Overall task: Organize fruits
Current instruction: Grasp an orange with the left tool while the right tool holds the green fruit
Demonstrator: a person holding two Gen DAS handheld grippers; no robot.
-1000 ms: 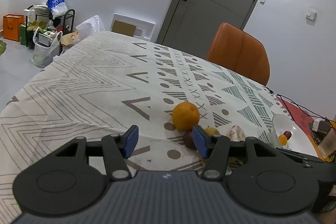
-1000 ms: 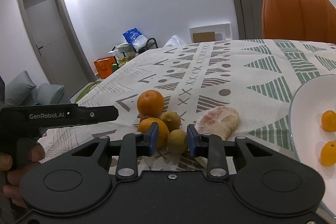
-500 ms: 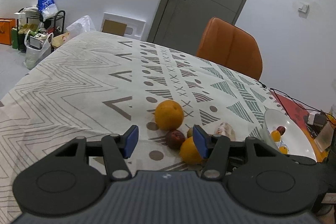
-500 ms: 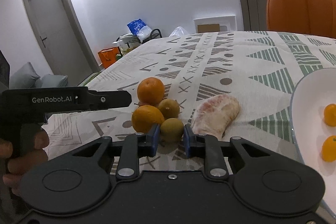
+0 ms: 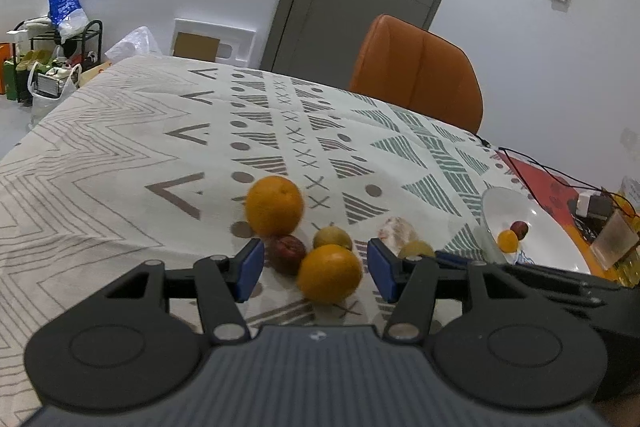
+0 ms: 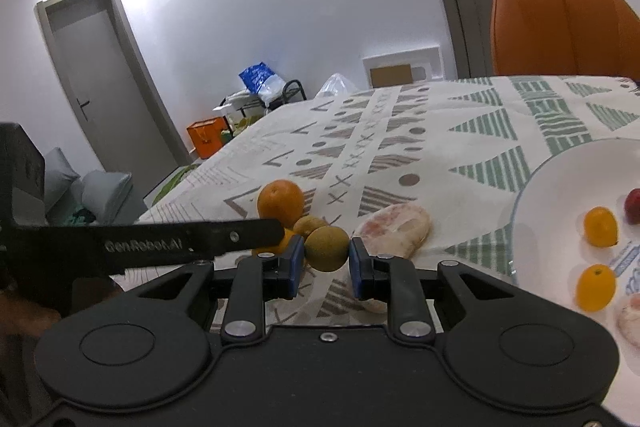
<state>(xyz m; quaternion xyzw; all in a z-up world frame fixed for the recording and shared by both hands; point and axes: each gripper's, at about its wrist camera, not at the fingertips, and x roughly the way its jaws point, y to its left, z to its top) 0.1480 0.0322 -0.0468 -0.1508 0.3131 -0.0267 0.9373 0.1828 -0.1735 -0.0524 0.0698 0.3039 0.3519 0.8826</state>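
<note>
A cluster of fruit lies on the patterned tablecloth: a far orange (image 5: 274, 211) (image 6: 280, 203), a near orange (image 5: 329, 273), a dark red fruit (image 5: 286, 253), a second greenish fruit (image 5: 332, 237) (image 6: 310, 225) and a peeled pomelo piece (image 6: 394, 227) (image 5: 396, 230). My right gripper (image 6: 323, 263) is shut on a greenish-brown round fruit (image 6: 326, 247) (image 5: 416, 250), held just above the cloth. My left gripper (image 5: 316, 273) is open, its pads on either side of the near orange. A white plate (image 6: 536, 187) (image 5: 496, 205) at the right holds small oranges (image 6: 600, 227) and a red fruit (image 6: 633, 211).
An orange chair (image 5: 416, 71) stands at the table's far side. Cables and small items (image 5: 592, 203) lie on a red mat past the plate. A rack with bags (image 5: 52, 39) stands on the floor at the left. My left gripper's body (image 6: 160, 243) crosses the right wrist view.
My right gripper has shut on the greenish-brown fruit and lifted it slightly. My left gripper has moved forward toward the fruit cluster, so the near orange now sits between its open pads.
</note>
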